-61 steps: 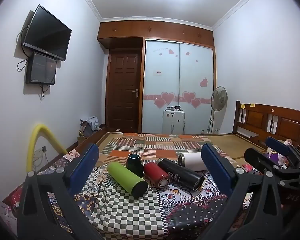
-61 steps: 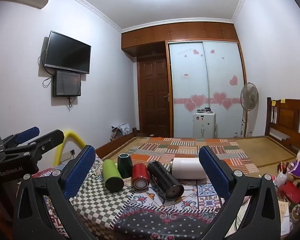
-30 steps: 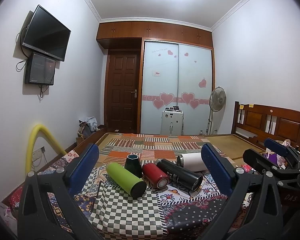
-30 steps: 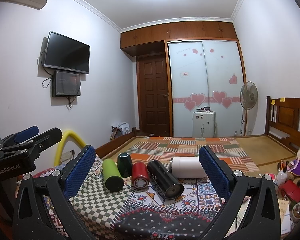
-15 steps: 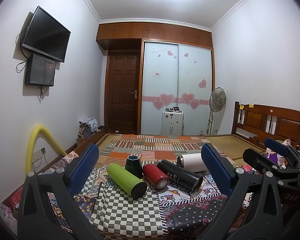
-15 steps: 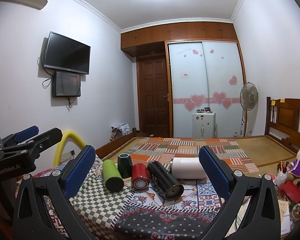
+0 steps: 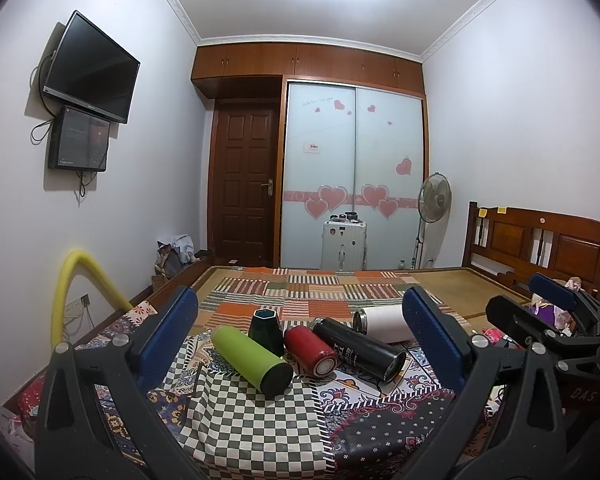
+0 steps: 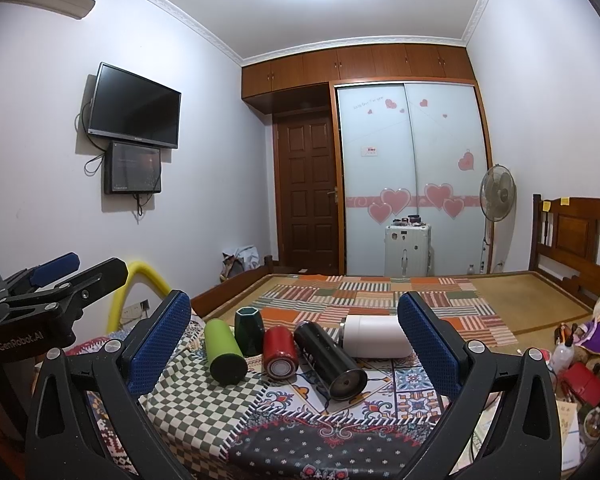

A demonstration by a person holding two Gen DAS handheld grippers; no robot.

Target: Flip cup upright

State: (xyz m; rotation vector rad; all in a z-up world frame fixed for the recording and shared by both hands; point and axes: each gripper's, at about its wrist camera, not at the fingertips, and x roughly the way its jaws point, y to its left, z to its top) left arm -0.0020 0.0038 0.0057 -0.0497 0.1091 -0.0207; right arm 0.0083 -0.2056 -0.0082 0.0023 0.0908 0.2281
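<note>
Left gripper hangs with its blue fingers spread wide and nothing between them, hovering short of the row of cups. Right gripper matches it, fingers released and apart, gripping nothing, also held back from the row. Each gripper shows at the edge of the other's view, side by side. Ahead, on the patchwork cloth over the desk, five cups sit in a close line. Green cup lies on its side at the left end, dark end toward the cameras. Just behind it, the dark hex cup stands upright, mouth up. Red cup lies on its side next, touching or nearly touching the black cup, which also lies down, angled to the right. White cup lies crosswise at the far right end, behind the black one. Beyond the desk stretches the bed with a striped quilt, then a suitcase against the wardrobe with heart stickers, a fan to the right, and a TV on the left wall.
</note>
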